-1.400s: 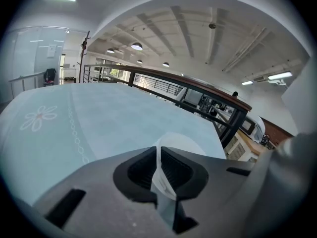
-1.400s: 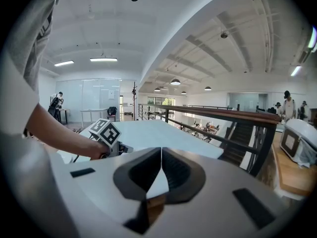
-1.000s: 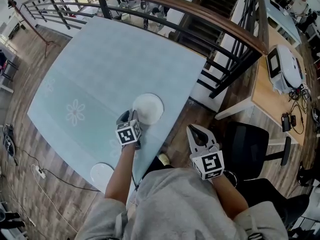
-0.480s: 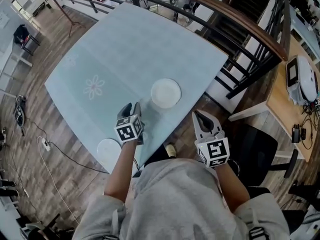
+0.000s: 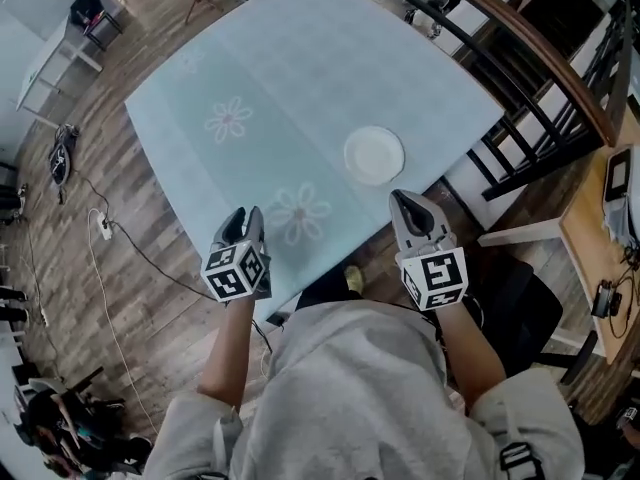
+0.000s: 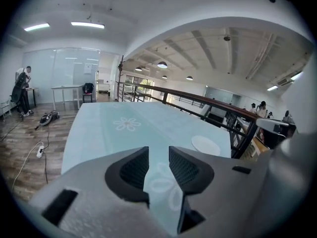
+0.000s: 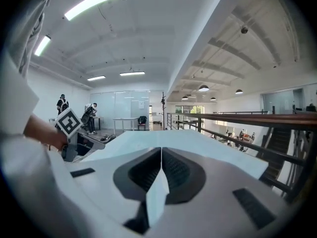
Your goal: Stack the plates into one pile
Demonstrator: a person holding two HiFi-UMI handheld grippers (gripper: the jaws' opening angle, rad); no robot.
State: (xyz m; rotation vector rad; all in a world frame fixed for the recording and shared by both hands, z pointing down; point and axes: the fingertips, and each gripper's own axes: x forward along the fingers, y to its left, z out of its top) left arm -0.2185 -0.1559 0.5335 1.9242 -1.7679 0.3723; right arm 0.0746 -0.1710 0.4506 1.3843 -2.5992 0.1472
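Head view: left gripper (image 5: pixel 243 220) slightly parted, empty; right gripper (image 5: pixel 406 202) closed, empty; plate (image 5: pixel 374 155) on table (image 5: pixel 300 78).

R gripper (image 7: pixel 161 151): jaws pressed together, tips meeting, nothing btwn them. Past them a pale blue table (image 7: pixel 208 148) runs fwd. L gripper (image 7: pixel 86 144) w/ its marker cube (image 7: pixel 68 122) sits by table's left edge, a hand (image 7: pixel 42 132) on it. Wood-topped railing (image 7: pixel 257 117) beyond table's right edge.
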